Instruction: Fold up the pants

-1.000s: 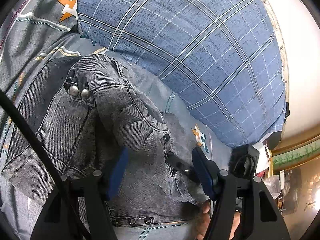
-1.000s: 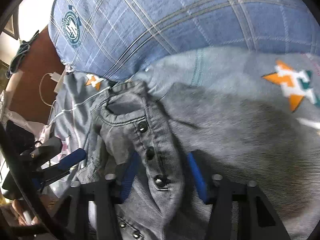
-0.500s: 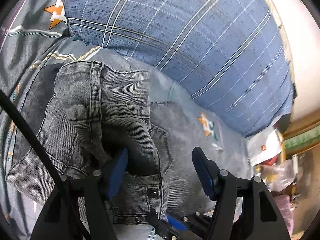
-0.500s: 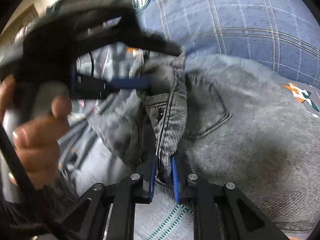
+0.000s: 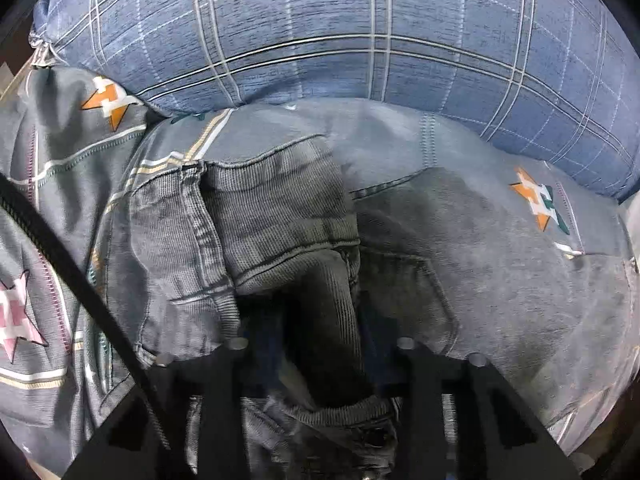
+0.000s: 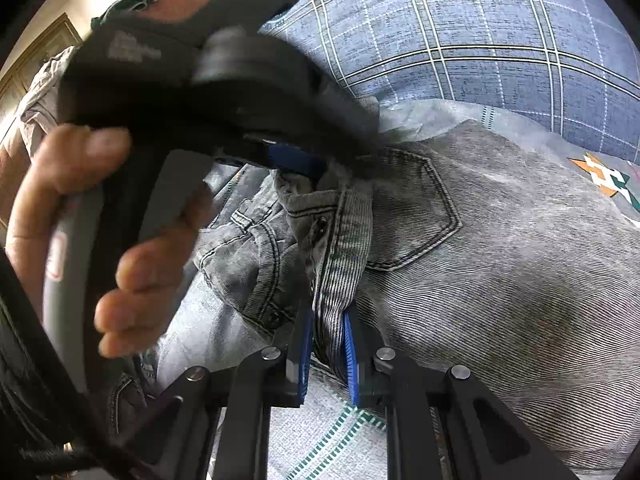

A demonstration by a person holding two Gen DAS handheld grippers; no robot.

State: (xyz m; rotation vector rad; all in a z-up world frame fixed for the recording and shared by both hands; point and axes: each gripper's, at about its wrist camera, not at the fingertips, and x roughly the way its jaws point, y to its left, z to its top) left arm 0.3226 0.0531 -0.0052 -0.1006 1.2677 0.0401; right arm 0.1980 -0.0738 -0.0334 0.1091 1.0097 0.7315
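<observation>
Grey denim pants (image 5: 256, 216) lie bunched on the bed, back pocket (image 6: 404, 216) facing up. My left gripper (image 5: 320, 344) points steeply down over a raised fold of the waistband. Its jaws are closing, and the fold fills the gap between the dark fingers (image 5: 260, 344). In the right wrist view a hand (image 6: 80, 208) holds this left gripper (image 6: 316, 164), with its blue pad at the top of the waistband. My right gripper (image 6: 326, 344) is shut on the waistband's buttoned edge, lower down on the same band.
A big blue plaid pillow (image 5: 340, 40) (image 6: 480, 40) lies right behind the pants. Under them is a grey bedsheet with star prints (image 5: 60, 160) and a teal stripe (image 6: 328, 432). Crumpled cloth and wooden furniture (image 6: 36, 92) stand at the far left.
My left gripper swung over the pants, tipped downward and narrowed its wide jaws onto a waistband fold. My right gripper closed on the waistband edge, then held still.
</observation>
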